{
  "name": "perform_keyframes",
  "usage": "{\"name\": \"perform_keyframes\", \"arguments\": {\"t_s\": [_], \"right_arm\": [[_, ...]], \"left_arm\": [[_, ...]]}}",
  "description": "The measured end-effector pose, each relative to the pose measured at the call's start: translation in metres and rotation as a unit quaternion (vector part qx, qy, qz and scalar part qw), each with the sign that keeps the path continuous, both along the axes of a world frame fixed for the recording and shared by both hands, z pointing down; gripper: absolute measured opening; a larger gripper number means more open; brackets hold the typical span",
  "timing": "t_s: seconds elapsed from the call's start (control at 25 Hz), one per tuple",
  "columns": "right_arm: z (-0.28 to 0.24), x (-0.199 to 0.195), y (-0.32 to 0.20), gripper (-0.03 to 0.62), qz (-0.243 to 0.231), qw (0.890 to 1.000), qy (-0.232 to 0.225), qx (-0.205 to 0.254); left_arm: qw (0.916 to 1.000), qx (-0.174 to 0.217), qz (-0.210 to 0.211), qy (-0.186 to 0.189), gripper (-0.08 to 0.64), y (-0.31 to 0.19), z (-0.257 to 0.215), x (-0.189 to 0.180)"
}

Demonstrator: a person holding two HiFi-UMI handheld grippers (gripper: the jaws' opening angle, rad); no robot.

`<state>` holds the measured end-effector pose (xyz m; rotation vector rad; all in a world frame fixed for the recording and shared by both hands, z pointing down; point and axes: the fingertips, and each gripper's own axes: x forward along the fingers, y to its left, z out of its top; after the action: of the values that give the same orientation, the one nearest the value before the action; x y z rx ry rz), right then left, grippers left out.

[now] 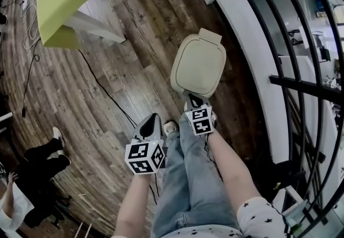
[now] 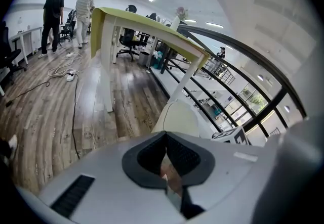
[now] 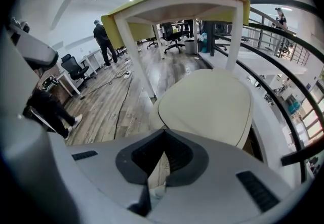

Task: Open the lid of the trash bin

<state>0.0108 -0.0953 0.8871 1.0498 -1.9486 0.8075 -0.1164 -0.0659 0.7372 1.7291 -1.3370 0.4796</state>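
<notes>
the trash bin [image 1: 211, 36] stands on the floor [image 1: 134, 70], lid [image 1: 199, 65] down. left gripper [image 1: 150, 124] and right gripper [image 1: 195, 101]: jaws together, empty. the lid is probably light, rigid plastic; lift it at the near edge.

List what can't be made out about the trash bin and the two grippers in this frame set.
- Walls of the trash bin: in the head view they are hidden under its own closed lid; any pedal or handle is unseen.
- Whether the right gripper touches the lid: the head view looks straight down, so the gap is unreadable; the right gripper view shows no contact point.
- Bin front: in the left gripper view it is covered by the left gripper body.
</notes>
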Motion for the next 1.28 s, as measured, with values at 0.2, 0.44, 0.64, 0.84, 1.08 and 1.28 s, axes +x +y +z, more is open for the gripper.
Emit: {"name": "perform_keyframes", "arguments": {"t_s": [0.2,0.44,0.64,0.84,1.08,1.28], "right_arm": [[0.012,0.002,0.003,-0.008,-0.011,1.000,0.015,-0.005],[0.018,0.006,0.006,-0.008,0.013,1.000,0.014,-0.014],[0.021,0.006,0.007,-0.008,0.009,1.000,0.019,-0.005],[0.025,0.003,0.006,-0.008,0.024,0.999,0.017,-0.013],[0.026,0.001,0.004,-0.008,0.008,0.999,0.035,0.001],[0.027,0.001,0.005,-0.008,0.021,0.999,0.025,-0.006]], "left_arm": [[1.0000,-0.002,-0.005,0.003,0.012,0.003,0.004,0.001],[0.9999,0.000,-0.009,0.009,0.012,0.006,0.004,0.003],[0.9999,-0.001,-0.011,0.012,0.012,0.009,0.006,0.003],[0.9998,-0.006,-0.011,0.012,0.012,0.011,0.012,0.000],[0.9998,-0.006,-0.010,0.015,0.012,0.009,0.014,-0.001],[0.9998,-0.003,-0.009,0.018,0.012,0.008,0.012,0.001]]}}
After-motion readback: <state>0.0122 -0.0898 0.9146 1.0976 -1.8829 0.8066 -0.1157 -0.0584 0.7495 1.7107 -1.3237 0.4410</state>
